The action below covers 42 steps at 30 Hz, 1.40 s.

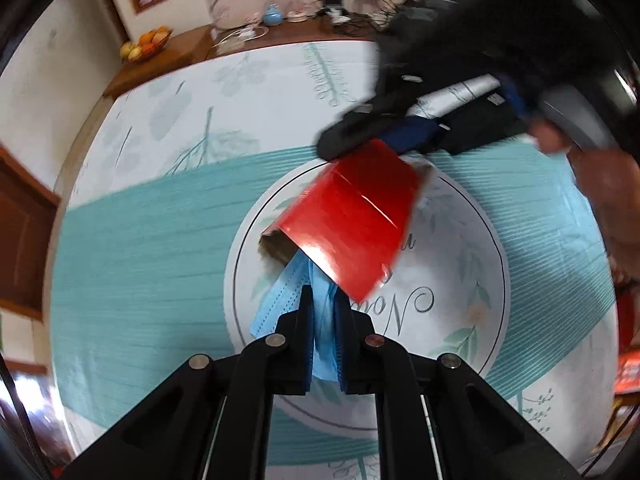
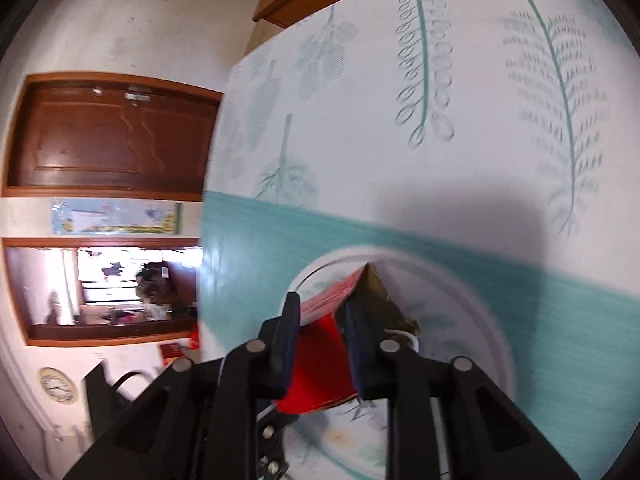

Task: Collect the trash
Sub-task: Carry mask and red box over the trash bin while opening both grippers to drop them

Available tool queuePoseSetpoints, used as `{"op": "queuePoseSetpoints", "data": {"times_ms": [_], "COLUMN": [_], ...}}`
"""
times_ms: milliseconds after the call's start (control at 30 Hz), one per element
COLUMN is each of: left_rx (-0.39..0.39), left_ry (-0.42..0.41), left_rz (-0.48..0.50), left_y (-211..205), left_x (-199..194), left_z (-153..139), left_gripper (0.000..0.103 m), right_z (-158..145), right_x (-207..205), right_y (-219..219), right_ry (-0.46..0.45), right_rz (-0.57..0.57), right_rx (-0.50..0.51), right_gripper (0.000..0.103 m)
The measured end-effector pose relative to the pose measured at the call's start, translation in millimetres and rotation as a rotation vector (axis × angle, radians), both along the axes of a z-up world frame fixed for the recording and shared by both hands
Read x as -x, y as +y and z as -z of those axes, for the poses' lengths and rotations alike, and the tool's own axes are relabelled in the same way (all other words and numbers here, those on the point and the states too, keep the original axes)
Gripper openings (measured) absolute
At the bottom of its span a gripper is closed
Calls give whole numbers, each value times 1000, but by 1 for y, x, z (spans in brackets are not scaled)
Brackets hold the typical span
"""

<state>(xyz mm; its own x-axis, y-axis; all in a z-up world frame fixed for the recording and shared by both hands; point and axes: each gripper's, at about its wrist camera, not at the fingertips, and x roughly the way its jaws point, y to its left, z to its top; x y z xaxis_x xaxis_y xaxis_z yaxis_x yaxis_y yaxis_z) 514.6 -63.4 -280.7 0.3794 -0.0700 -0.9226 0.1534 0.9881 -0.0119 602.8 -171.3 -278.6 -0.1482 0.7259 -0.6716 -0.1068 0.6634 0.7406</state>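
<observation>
A blue face mask (image 1: pixel 276 308) hangs crumpled between the pads of my left gripper (image 1: pixel 324 296), which is shut on it just above the tablecloth (image 1: pixel 160 240). Above the mask a glossy red cardboard box (image 1: pixel 352 220) is tilted, its open brown end towards the lower left. My right gripper (image 1: pixel 372 140) clamps the box at its far end. In the right wrist view the right gripper (image 2: pixel 322 308) is shut on the red box (image 2: pixel 320 360), and the box's brown flap (image 2: pixel 380 292) sticks out past the fingers.
The cloth is white with leaf prints, a teal band and a round script medallion (image 1: pixel 460 272). A wooden sideboard at the back holds a fruit bowl (image 1: pixel 146 44), a blue teapot (image 1: pixel 272 14) and cables. A hand (image 1: pixel 612 200) shows at the right. A brown door (image 2: pixel 112 132) and a clock (image 2: pixel 58 385) lie beyond the table's left edge.
</observation>
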Motion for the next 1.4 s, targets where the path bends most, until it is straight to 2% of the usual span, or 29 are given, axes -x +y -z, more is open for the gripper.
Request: {"op": "queuePoseSetpoints", "data": {"times_ms": [100,233,567,667,800,933,1100,1200,1300,1400], "left_rx": [53,97,199,212,243,257,245,286,262,265], "left_ry": [3,11,-17,-21,-17,-6,44,110,133,179], "left_rz": [-54,-78,-15,51,135,223,304,376,463,491], "left_y": [12,17,20,20,29,45,66,72,65,60], "left_x": [10,30,112,153,208,267,331,379,420,448], "left_z": [-4,-9,-40,-48,-58,-68,-67,-66,-66,-59], "left_gripper": [6,6,6,6,6,6,6,6,6,6], "right_z": [-5,-15,-44,-55,-78,-94,-91,-86,-71,-52], "right_x": [17,40,126,166,239,335,443,485,518,547], "right_y": [-13,-34,-78,-87,-95,-85,-79,-72,-68,-65], "right_ry": [13,17,7,9,-19,-54,-34,-25,26,82], "right_rz": [55,136,341,439,564,646,813,890,973,1033], "right_rx": [-32,-65,-117,-151,-171,-144,-169,-142,-148,-158], "right_gripper": [14,12,11,11,11,11,11,11,11,8]}}
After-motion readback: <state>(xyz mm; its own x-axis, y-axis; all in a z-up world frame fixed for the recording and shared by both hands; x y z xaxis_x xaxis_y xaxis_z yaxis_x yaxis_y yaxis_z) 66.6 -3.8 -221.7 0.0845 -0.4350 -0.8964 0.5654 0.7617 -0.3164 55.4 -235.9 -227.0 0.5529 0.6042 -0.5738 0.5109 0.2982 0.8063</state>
